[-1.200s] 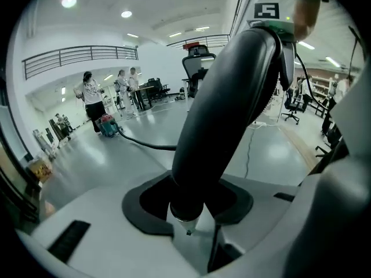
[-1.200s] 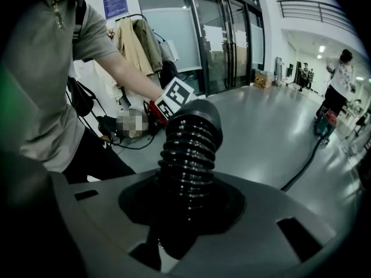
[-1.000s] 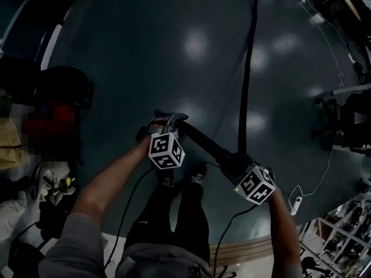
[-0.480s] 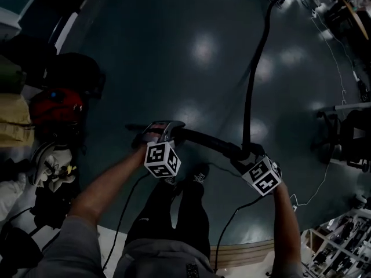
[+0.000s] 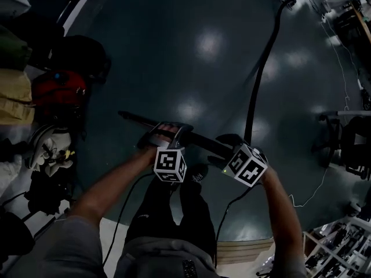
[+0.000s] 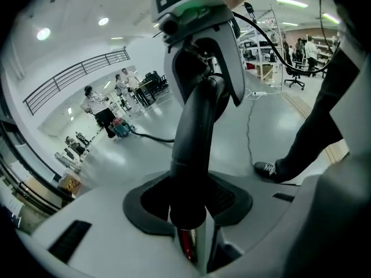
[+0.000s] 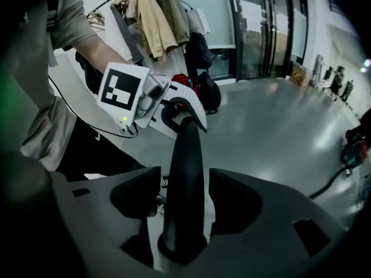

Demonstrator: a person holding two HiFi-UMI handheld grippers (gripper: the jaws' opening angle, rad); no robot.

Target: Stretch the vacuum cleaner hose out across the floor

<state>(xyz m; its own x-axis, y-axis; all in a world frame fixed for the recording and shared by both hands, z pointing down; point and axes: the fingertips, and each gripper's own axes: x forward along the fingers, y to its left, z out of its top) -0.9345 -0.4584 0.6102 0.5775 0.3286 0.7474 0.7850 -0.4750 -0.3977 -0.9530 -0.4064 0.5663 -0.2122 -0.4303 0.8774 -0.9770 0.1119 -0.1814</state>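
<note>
Firmly clamping the black handle pipe (image 6: 191, 138) of the vacuum cleaner hose (image 5: 259, 86) with the left gripper (image 6: 188, 206), pads pressed on both sides just above a shiny metal end (image 6: 186, 245). Just now spreading the jaws of the right gripper (image 7: 184, 208) wide, with the same pipe lying between them, a gap at each pad, nothing squeezed. Holding both grippers near each other above the dark floor (image 5: 174, 51), just ahead of the shoes (image 5: 196, 175). Running from beside the right gripper, away across the floor in a slightly bent line, to the vacuum cleaner (image 6: 120, 130), well apart at the far end.
</note>
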